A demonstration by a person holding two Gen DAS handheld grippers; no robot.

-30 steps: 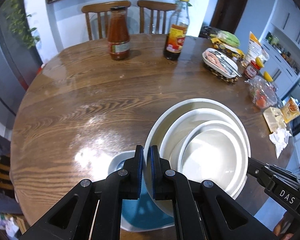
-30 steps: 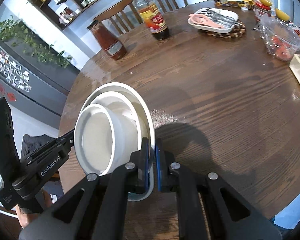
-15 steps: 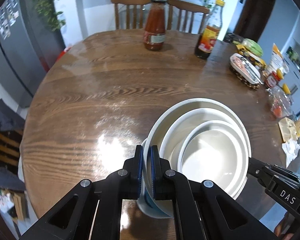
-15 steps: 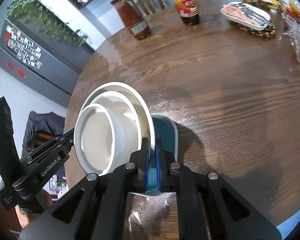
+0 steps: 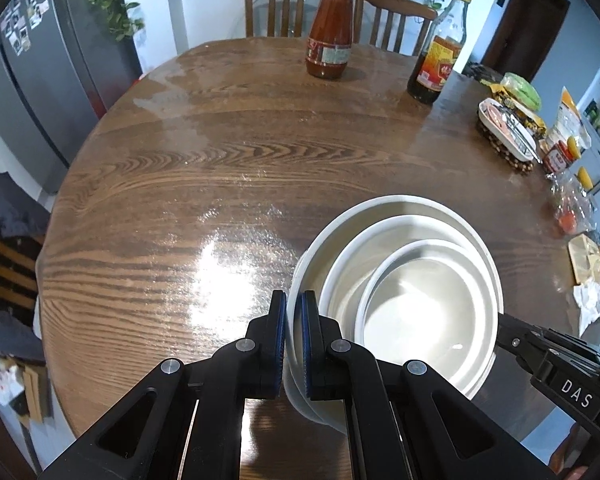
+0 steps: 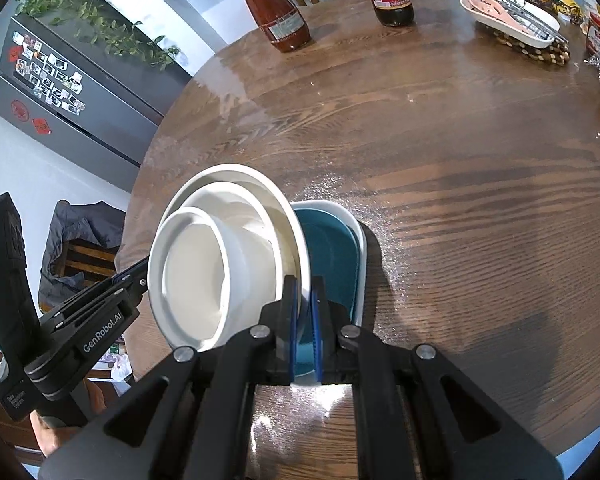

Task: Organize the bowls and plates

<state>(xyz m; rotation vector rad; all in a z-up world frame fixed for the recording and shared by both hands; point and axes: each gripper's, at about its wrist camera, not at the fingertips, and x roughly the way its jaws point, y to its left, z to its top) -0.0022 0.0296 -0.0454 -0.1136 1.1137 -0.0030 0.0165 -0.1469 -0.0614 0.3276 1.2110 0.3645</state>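
Round and glossy, the wooden table [image 5: 228,168] fills most of the left wrist view, with two wooden chairs [image 5: 284,4] behind it at the top of the frame and a grey fridge [image 5: 32,80] at the upper left. A red sauce jar [image 5: 331,30] and a dark sauce bottle [image 5: 440,52] stand near the far edge, just apart from each other, while a white dish of utensils [image 5: 506,130] and assorted packets sit along the right edge. At lower centre the left gripper [image 5: 294,336] is clenched on the near rim of a stack of white bowls [image 5: 404,296], three nested one inside another, with the smallest pushed toward the lower right. The right gripper [image 5: 556,364] reaches the stack's rim from the lower right corner. Seen from the right wrist, the same table [image 6: 460,160] spreads across the frame, the fridge [image 6: 60,80] at upper left topped with trailing greenery. The right gripper [image 6: 305,320] at lower centre is pinched on the bowl stack [image 6: 220,256] at its right rim. Just behind that rim, a teal plate [image 6: 332,248] with a white edge lies on the table. The left gripper [image 6: 136,280] comes in from the lower left, touching the stack's opposite side.
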